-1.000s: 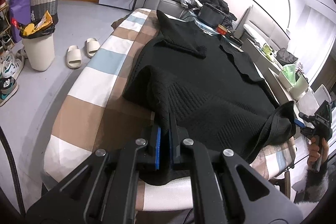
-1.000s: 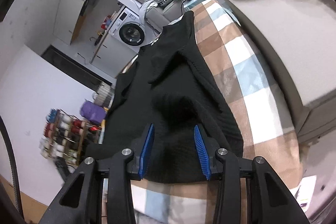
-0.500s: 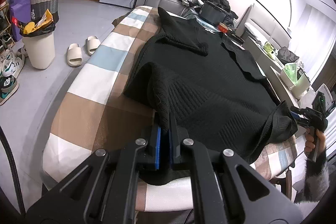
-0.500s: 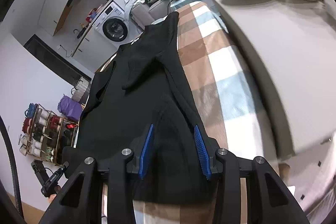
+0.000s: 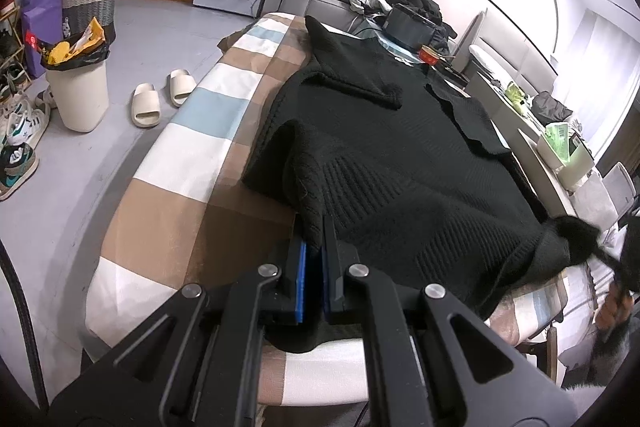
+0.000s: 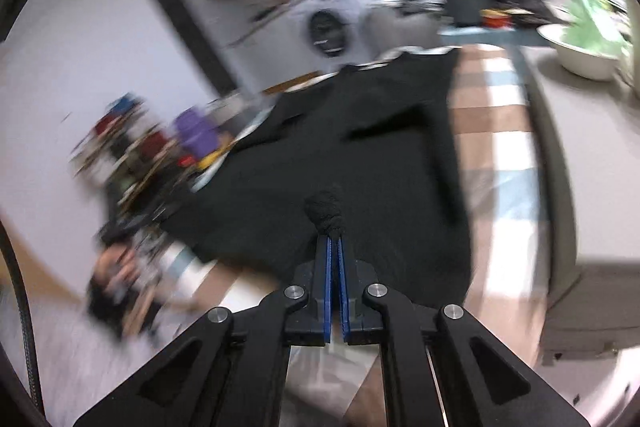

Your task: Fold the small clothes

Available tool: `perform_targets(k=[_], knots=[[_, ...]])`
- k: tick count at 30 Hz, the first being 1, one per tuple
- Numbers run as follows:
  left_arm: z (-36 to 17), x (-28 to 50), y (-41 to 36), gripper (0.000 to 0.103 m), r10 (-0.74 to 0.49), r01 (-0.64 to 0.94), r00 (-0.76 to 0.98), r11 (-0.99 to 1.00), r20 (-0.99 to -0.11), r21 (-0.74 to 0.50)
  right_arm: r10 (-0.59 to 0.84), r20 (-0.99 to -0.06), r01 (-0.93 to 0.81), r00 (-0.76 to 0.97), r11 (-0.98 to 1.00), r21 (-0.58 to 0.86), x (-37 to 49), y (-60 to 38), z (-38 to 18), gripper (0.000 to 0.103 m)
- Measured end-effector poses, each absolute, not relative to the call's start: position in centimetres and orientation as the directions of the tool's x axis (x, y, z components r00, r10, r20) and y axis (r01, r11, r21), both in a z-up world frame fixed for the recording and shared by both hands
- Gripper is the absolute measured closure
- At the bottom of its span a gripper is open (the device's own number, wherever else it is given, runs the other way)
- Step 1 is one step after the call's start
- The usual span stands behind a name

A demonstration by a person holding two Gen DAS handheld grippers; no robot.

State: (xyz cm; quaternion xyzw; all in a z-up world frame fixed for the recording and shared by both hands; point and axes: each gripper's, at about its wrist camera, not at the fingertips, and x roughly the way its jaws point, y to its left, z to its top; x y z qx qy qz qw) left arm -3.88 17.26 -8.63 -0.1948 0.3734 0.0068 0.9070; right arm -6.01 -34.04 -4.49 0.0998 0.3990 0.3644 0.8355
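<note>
Gripping the black knit sweater (image 5: 400, 163) spread along the checked ironing board (image 5: 168, 195), the left gripper (image 5: 313, 247) pinches its near-left hem corner, jaws shut; the right gripper (image 6: 333, 247), jaws just closed, clamps the near-right corner; both should lift level, keeping the hem taut.

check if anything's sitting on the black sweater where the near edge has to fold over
Nothing visible does. The black sweater lies flat on the striped cover with its far half bare. The left claw and right claw are each shut on its near corners. The red bowl sits beyond it.
</note>
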Motion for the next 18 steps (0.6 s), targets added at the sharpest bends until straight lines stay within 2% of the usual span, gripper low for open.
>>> perform_targets(k=[4,7,8,9,10,12,18], knots=[[-8.6,-3.9,17.5,0.100,-0.125,-0.169,0.720,0.923,-0.683,-0.347,0.650,-0.715,-0.493,0.258,0.725,0.481,-6.8,-34.4,-7.0,0.091],[-8.6,-3.9,17.6,0.100,-0.120,-0.173,0.719,0.923,-0.685,-0.344,0.636,-0.735,-0.412,0.237,0.750,0.517,-7.0,-35.5,-8.5,0.087],[-8.7,-3.9,17.6,0.100,-0.119,-0.173,0.719,0.923,-0.685,-0.342,0.648,-0.724,-0.399,0.235,0.744,0.536,-7.1,-36.0,-8.8,0.085],[-8.7,-3.9,17.6,0.100,-0.119,-0.174,0.718,0.923,-0.686,-0.342,0.669,-0.705,-0.380,0.237,0.731,0.566,-7.3,-36.6,-9.1,0.079],[-8.8,-3.8,17.6,0.100,-0.120,-0.175,0.716,0.923,-0.687,-0.343,0.686,-0.688,-0.361,0.237,0.720,0.593,-7.1,-36.9,-9.5,0.068],[-8.9,-3.8,17.7,0.100,-0.122,-0.176,0.715,0.922,-0.688,-0.346,0.714,-0.651,-0.319,0.256,0.699,0.640,-7.7,-37.8,-9.9,0.059],[-8.9,-3.7,17.7,0.100,-0.121,-0.178,0.714,0.922,-0.690,-0.345,0.828,-0.482,-0.165,0.286,0.538,0.827,-7.3,-40.4,-12.7,0.058]])
